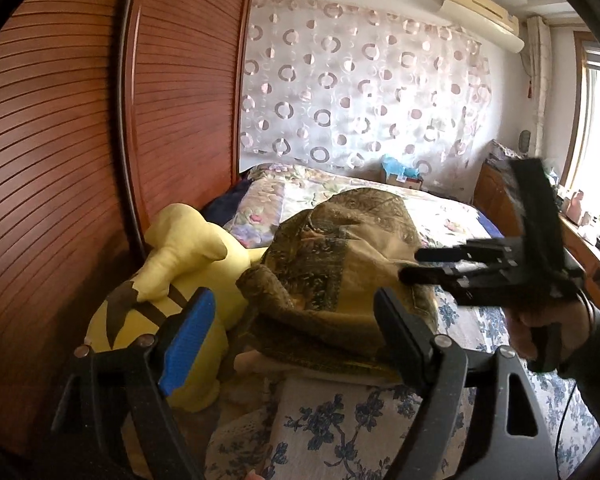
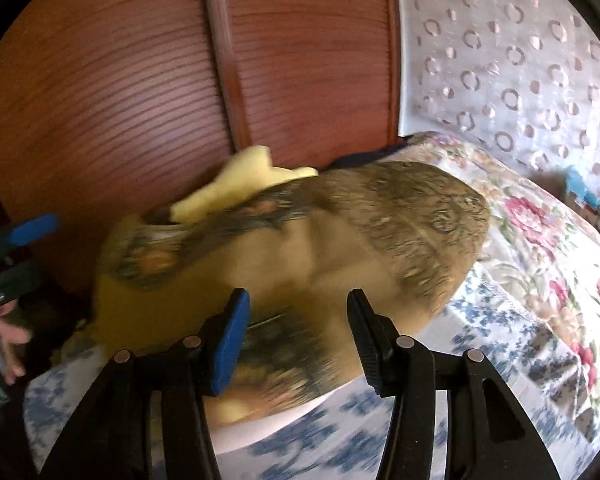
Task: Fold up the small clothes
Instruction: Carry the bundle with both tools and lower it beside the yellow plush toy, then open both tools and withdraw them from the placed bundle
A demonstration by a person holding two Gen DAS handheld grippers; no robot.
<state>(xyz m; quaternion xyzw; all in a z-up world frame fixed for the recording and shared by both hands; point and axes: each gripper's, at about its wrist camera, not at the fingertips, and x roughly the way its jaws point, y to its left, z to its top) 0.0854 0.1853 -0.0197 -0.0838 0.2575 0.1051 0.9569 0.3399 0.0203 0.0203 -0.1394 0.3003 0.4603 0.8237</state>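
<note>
Both hand-held grippers, left (image 1: 290,334) and right (image 2: 298,338), gape empty just before the olive garment (image 1: 340,248).

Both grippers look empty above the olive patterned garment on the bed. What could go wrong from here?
1. The garment lies bunched in a heap; a blind pinch may catch several layers and spoil the fold.
2. The yellow plush toy touches the heap's left side, so the open left gripper could snag it.
3. The right gripper is motion-blurred; it may land off the edge.
</note>
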